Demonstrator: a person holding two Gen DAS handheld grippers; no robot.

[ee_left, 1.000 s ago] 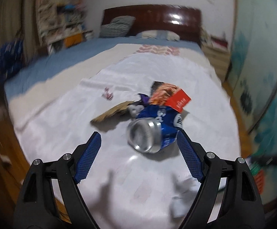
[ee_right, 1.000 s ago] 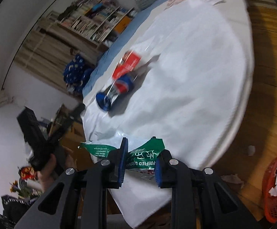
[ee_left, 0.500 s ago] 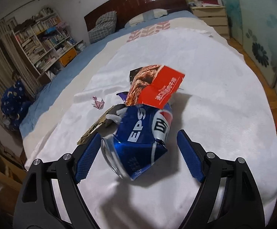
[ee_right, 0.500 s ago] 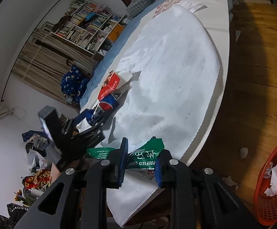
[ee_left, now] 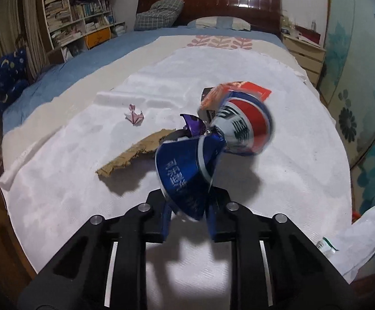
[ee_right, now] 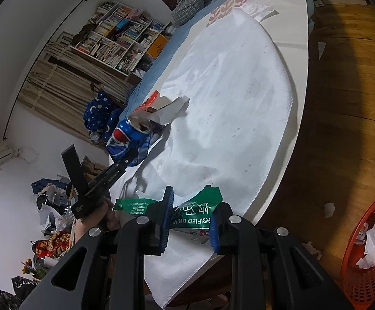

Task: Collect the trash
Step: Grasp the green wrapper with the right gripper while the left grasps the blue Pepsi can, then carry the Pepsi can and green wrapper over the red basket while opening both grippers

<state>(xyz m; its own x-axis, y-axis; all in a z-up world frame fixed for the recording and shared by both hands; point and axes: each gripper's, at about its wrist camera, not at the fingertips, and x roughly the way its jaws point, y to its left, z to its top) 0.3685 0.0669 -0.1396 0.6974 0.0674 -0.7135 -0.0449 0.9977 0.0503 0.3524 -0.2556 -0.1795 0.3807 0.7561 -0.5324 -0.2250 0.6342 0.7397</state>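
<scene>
Here, in the left wrist view, the left claw pinches the near, crumpled end of a crushed blue Pepsi can, whose far end tilts up and to the right, apparently raised off the white sheet on the bed. Just beyond the can lie a red snack carton, a purple wrapper and a torn strip of cardboard; a small pink paper scrap sits farther left, apart from the pile.

In the right wrist view, the right claw is closed on a green plastic drinking-water label, held over the near edge of the bed. The orange waste basket stands on the wooden floor at the far right, already holding crumpled white paper, with a few white scraps on the floor beside it.

By my reading the task is partway: two pieces are in hand but not yet binned, and the carton, wrapper, cardboard, pink scrap and floor scraps remain.
</scene>
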